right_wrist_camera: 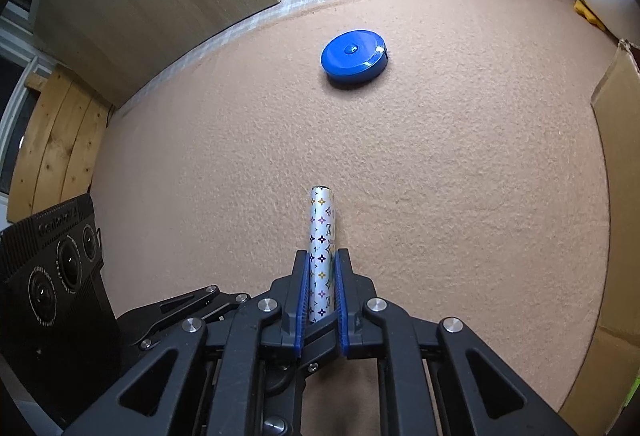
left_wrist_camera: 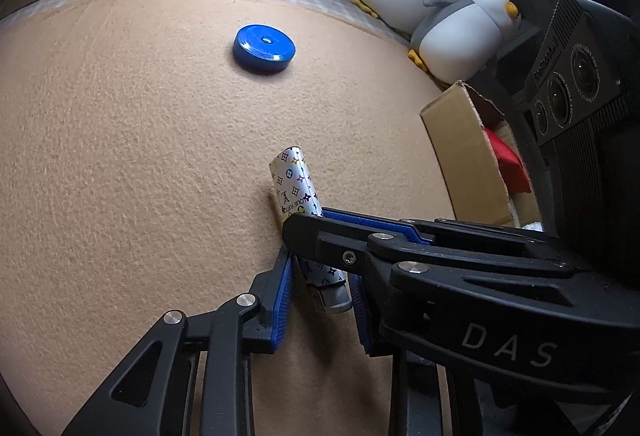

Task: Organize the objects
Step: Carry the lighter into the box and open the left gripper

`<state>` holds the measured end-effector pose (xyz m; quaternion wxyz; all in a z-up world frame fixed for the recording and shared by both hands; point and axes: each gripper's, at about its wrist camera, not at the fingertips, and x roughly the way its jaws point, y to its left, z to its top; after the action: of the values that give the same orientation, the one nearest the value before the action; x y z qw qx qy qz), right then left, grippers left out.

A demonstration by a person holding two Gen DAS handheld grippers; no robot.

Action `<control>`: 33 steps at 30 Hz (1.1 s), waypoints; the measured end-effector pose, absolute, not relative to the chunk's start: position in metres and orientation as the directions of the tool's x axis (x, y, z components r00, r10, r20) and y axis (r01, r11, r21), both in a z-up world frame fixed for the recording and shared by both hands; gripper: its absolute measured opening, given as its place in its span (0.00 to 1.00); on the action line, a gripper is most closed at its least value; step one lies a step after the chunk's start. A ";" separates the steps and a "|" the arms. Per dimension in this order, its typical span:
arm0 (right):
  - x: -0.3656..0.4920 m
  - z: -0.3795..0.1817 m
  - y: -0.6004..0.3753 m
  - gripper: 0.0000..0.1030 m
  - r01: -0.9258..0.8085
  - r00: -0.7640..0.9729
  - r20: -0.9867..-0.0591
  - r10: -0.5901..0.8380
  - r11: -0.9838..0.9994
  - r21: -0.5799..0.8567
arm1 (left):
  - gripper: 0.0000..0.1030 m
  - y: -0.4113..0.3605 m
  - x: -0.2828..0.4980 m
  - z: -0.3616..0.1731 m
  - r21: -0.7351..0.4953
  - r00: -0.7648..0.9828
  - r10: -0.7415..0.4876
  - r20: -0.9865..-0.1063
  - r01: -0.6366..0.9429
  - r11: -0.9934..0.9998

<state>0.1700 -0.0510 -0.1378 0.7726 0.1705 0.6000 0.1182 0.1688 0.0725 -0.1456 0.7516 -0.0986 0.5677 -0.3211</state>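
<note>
- Right tongs [right_wrist_camera: 323, 276] clamped on patterned tube [right_wrist_camera: 322, 232], lower centre of frame.
- Left tongs [left_wrist_camera: 320, 296] narrow around tube's silver end, contact unclear.
- Blue round case [right_wrist_camera: 354, 58] upper centre, on tan carpet [right_wrist_camera: 460, 176].

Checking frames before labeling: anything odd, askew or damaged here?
One oddity: both grippers are at the same patterned tube. The right gripper clamps its body, while the left gripper straddles its silver-capped end. The cardboard box has a torn flap edge. The blue disc lies flat and looks fine.
</note>
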 end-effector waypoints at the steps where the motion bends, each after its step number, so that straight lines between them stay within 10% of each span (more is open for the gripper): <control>1: 0.169 -0.136 -0.052 0.11 0.021 0.256 -0.884 0.391 0.912 0.410 | 0.28 0.073 0.168 -0.144 -0.513 0.151 -0.596 -0.789 0.372 0.773; 33: 0.070 -0.047 -0.226 0.13 0.224 0.475 -0.849 0.233 0.901 0.372 | 0.28 -0.122 0.095 -0.054 -0.506 0.024 -0.690 -0.723 0.662 0.553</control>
<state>0.0695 -0.2257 -0.0473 0.8293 0.2226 0.5125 0.0027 0.0951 -0.1222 -0.0535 0.7154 -0.0135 0.5146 -0.4725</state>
